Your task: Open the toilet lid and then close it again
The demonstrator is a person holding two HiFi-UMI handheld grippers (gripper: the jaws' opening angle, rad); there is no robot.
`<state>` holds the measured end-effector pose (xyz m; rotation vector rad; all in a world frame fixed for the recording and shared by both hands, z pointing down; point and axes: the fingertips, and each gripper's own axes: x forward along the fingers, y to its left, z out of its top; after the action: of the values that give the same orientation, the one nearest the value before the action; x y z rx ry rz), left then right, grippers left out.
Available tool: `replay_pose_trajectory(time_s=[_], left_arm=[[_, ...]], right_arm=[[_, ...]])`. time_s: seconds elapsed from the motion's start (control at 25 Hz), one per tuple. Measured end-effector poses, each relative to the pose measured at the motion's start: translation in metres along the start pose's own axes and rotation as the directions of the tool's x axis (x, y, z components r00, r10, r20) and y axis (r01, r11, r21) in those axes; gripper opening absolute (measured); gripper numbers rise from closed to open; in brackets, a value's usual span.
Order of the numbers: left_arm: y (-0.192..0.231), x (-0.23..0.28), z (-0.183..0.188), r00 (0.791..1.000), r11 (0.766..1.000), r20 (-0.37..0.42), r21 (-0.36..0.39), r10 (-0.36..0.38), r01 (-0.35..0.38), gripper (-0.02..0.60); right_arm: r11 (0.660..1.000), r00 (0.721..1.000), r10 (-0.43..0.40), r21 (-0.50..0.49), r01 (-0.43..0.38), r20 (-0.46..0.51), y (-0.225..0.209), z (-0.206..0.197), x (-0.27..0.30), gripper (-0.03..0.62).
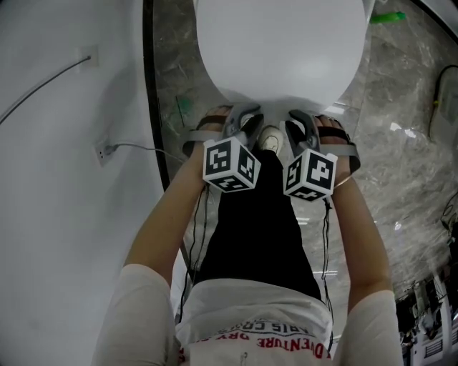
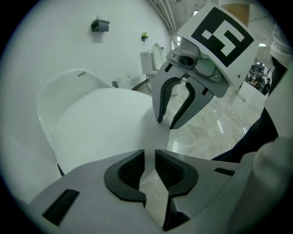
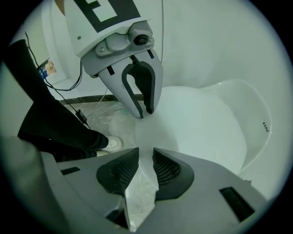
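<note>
The white toilet lid (image 1: 283,43) lies down, closed, at the top of the head view. Both grippers hang over its front edge, pointing steeply down. My left gripper (image 1: 247,121) is just left of the rim's middle and my right gripper (image 1: 297,123) just right of it. In the left gripper view my jaws (image 2: 149,155) stand a narrow gap apart; through it show the lid's edge (image 2: 105,123) and the floor, with nothing pinched. The right gripper's jaws (image 3: 145,153) are likewise narrowly apart over the lid (image 3: 197,123). Each view shows the other gripper (image 2: 165,123) (image 3: 143,113) close beside it.
The person's shoe (image 1: 270,137) stands on the marble floor just below the lid's front. A white wall with a socket and cable (image 1: 106,151) runs along the left. A green object (image 1: 388,16) lies at the far right. Another toilet (image 2: 153,59) stands farther back.
</note>
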<state>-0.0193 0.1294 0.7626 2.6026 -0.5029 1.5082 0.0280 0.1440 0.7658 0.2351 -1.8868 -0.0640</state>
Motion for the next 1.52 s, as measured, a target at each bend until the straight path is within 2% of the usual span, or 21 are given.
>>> replay_pose_trajectory(time_s=[0.08,0.2,0.32,0.48,0.6,0.72,0.96,1.12,1.32,1.52], left_arm=[[0.005,0.002,-0.001,1.000,0.999,0.022,-0.029,0.016,-0.015,0.058],[0.005,0.002,-0.002,0.999,0.999,0.042,-0.039,0.029,-0.027,0.053],[0.004,0.002,-0.002,0.999,0.999,0.032,-0.013,0.030,-0.030,0.054],[0.008,-0.009,0.007,1.000,0.999,0.017,-0.038,0.014,-0.013,0.054],[0.027,-0.034,0.025,0.995,0.994,0.062,-0.074,0.082,-0.077,0.052],[0.059,-0.064,0.056,0.976,0.978,0.129,-0.137,0.173,-0.156,0.039],[0.119,-0.134,0.118,0.922,0.941,0.248,-0.244,0.295,-0.236,0.009],[0.157,-0.195,0.161,0.871,0.915,0.330,-0.306,0.363,-0.265,0.008],[0.190,-0.282,0.212,0.801,0.884,0.422,-0.385,0.424,-0.265,0.008],[0.221,-0.361,0.253,0.711,0.855,0.516,-0.460,0.478,-0.241,0.006]], right_arm=[[1.000,1.000,0.000,0.012,0.000,0.007,-0.001,0.000,0.003,0.086],[0.999,1.000,0.006,0.033,-0.006,0.015,-0.001,0.000,0.004,0.086],[0.997,0.999,0.021,0.071,-0.024,0.031,-0.002,0.001,0.003,0.085],[0.988,0.998,0.038,0.147,-0.045,0.049,-0.015,0.004,-0.016,0.066],[0.978,0.996,-0.025,0.208,0.007,0.083,-0.038,0.013,-0.048,0.047],[0.950,0.986,-0.121,0.301,0.081,0.118,-0.071,0.023,-0.087,0.035],[0.871,0.946,-0.279,0.459,0.176,0.166,-0.134,0.049,-0.165,0.021],[0.819,0.907,-0.368,0.534,0.211,0.205,-0.174,0.073,-0.224,0.017],[0.760,0.849,-0.479,0.590,0.273,0.225,-0.213,0.107,-0.309,0.015],[0.695,0.774,-0.586,0.640,0.327,0.241,-0.246,0.140,-0.385,0.015]])
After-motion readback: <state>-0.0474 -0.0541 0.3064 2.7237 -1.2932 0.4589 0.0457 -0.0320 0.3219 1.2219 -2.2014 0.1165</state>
